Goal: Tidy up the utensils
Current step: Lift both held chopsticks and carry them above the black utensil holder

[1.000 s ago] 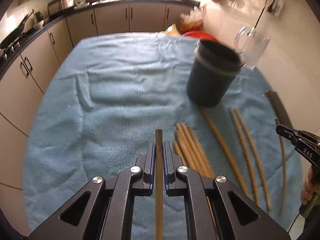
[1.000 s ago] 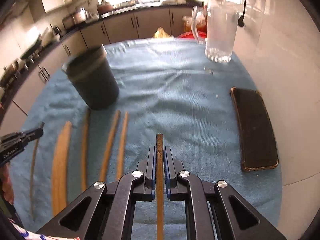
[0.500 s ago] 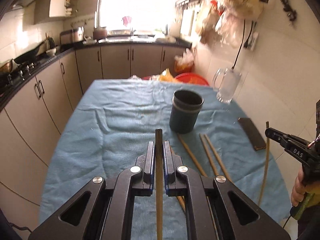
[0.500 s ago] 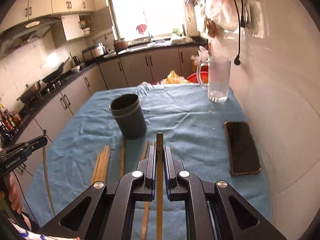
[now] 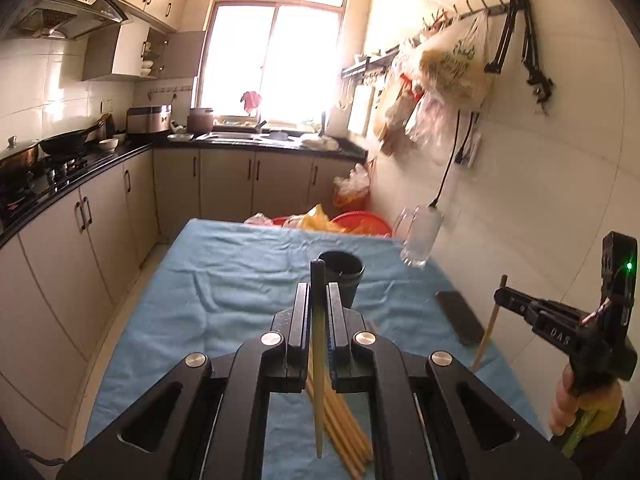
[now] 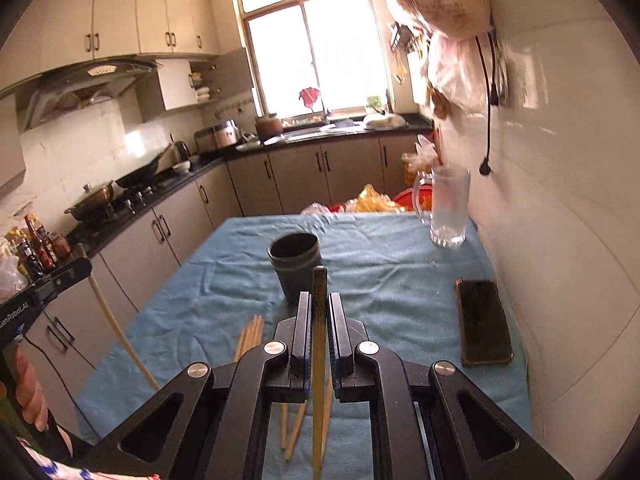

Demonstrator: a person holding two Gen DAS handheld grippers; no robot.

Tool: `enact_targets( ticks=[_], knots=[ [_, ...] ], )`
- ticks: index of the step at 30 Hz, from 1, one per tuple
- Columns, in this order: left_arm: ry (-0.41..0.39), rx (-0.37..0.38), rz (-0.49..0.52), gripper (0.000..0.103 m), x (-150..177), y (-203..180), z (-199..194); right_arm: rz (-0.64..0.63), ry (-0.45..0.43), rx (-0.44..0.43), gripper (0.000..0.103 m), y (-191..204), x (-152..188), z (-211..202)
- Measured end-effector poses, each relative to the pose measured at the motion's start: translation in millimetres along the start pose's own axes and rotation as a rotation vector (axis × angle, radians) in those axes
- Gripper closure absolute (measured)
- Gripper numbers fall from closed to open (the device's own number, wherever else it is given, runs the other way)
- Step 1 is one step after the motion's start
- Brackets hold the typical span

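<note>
From the left wrist, the left gripper [image 5: 319, 308] has its jaws pinching one chopstick [image 5: 318, 380] above the blue-clothed bench [image 5: 224, 292], dark cup [image 5: 341, 276] just beyond, loose chopsticks [image 5: 340, 420] below.

From the right wrist, the right gripper [image 6: 319, 316] likewise pinches a second chopstick [image 6: 318, 360] short of the cup [image 6: 296, 268].

A narrow kitchen with white-tiled walls [image 5: 540, 184]. A bright window [image 5: 276, 56] at the far end floods the room with daylight (its panes are blown out white). Grey base cabinets [image 5: 224, 184] under a black countertop [image 5: 80, 168] line the left and far sides; a range hood [image 5: 64, 12] hangs above the stove [image 6: 120, 196].
</note>
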State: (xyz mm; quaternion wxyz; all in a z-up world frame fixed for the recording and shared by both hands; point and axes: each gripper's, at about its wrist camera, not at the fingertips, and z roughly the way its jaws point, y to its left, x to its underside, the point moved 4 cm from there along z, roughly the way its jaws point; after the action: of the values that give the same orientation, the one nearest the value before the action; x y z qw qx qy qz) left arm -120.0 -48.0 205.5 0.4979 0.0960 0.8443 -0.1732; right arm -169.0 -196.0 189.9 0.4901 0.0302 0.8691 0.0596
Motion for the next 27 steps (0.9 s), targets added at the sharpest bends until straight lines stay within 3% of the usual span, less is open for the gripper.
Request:
enact_targets(
  ticks=[13, 21, 27],
  knots=[
    [-0.099, 0.012, -0.021, 0.096, -95.2, -10.8, 51.2, 0.018, -0.177, -0.06, 0.096, 16.0, -97.2, 10.5],
    [-0.152, -0.013, -0.075, 0.096, -154.8, -7.6, 113.4, 0.097, -0.253, -0.076, 0.096, 13.4, -158.2, 67.8],
    [-0.098, 0.013, -0.11, 0.096, -172.4, -5.1, 173.7, 0.144, -0.259, -0.057, 0.096, -2.2, -178.2, 116.6]
  ],
)
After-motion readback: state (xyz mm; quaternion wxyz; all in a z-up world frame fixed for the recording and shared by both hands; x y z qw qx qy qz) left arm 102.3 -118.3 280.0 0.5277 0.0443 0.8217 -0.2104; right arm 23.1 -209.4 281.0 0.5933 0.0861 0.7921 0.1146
